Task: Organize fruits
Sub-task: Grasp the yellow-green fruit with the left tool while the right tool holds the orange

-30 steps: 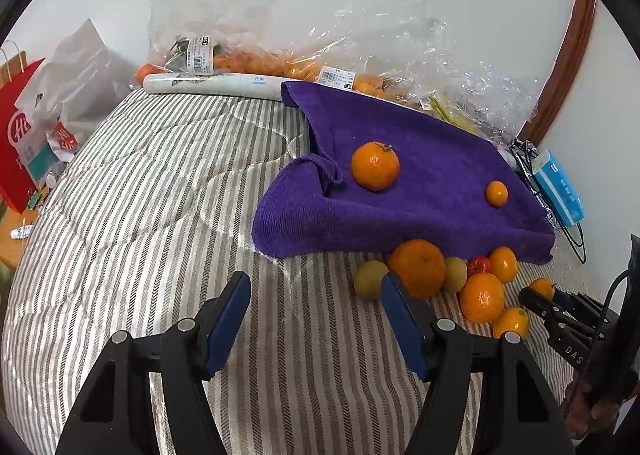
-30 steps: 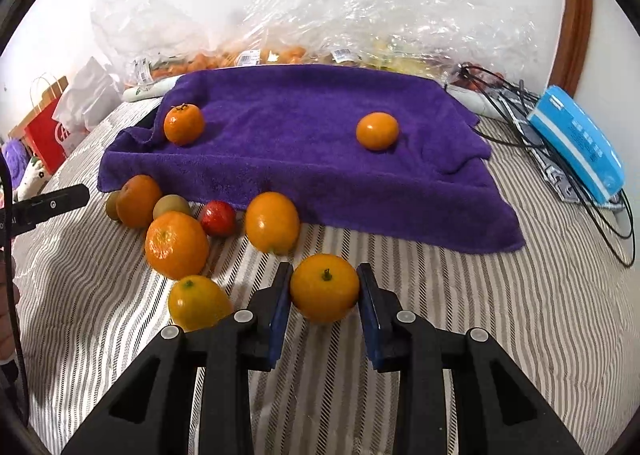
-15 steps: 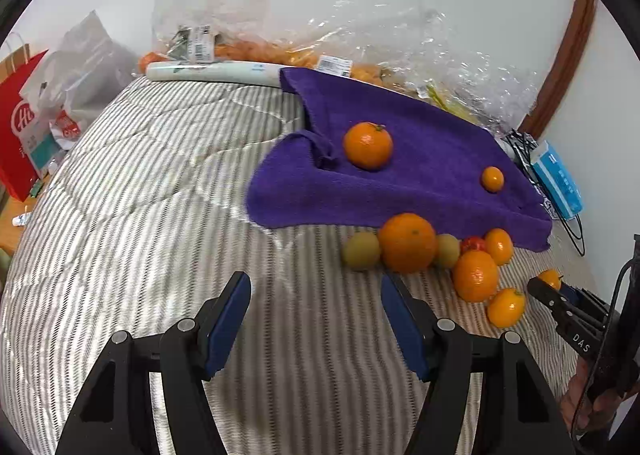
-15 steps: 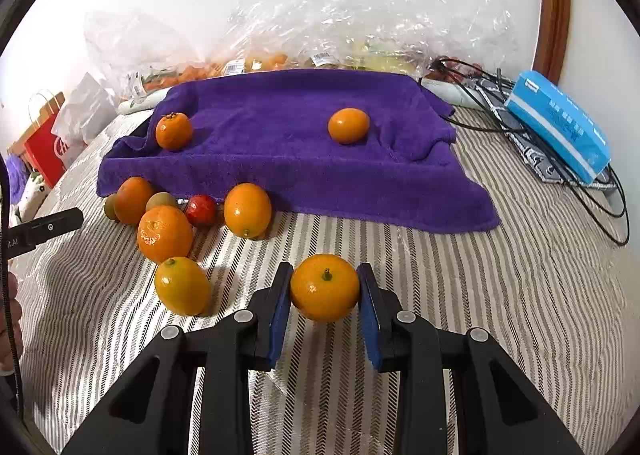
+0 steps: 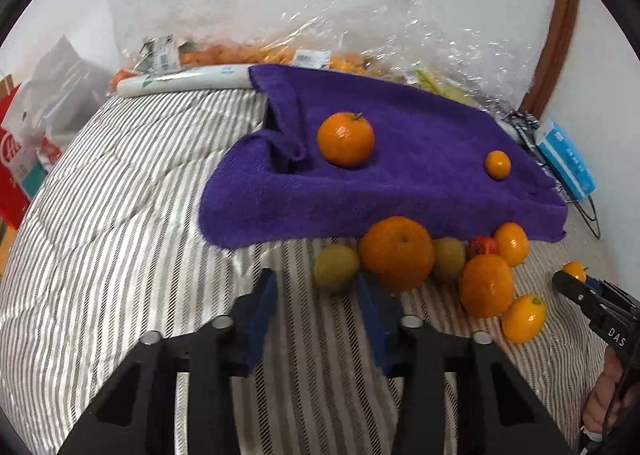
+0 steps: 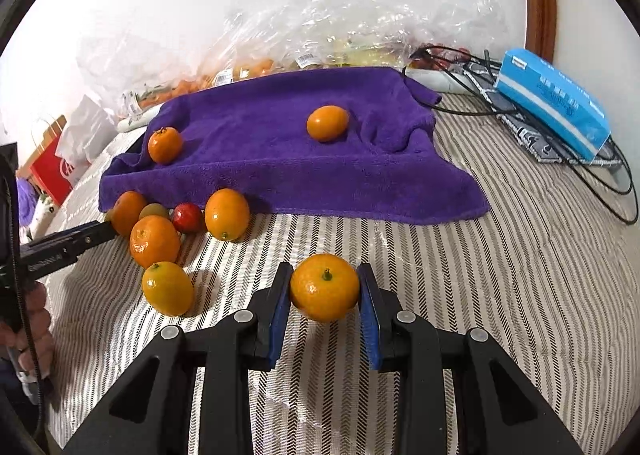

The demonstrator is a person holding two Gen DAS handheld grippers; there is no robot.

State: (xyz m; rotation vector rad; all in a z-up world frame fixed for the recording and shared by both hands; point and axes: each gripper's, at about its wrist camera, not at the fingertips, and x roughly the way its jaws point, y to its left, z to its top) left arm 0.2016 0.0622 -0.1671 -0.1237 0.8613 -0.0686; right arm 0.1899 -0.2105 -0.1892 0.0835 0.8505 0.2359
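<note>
Left wrist view first, working down in size. The striped bed [image 5: 100, 215] fills most of my frame, its near corners lost to the lens rim. A purple towel [image 5: 400, 183] lies on its far half, bunched into a fold on the left that hides whatever sits under it. Behind it, clear plastic bags [image 5: 360, 35] crinkle so much that I can only make out orange and yellow shapes inside.

Two oranges rest on the towel, well apart. Just off its near edge a cluster of fruit lies on the bed: a large orange [image 5: 396, 253] covers part of a greenish fruit behind it, and a small red fruit [image 5: 482, 246] is half hidden between its neighbours. A green fruit [image 5: 335, 267] sits just beyond my left gripper [image 5: 318, 303]. Its fingers [image 5: 262, 307] look smeared; they have just been closing, yet a gap remains with nothing in it.

From the right wrist, my right gripper [image 6: 324, 283] has both pads pressed on a mandarin [image 6: 325, 287], held just in front of the towel's near edge; I cannot tell whether it touches the bed.
</note>
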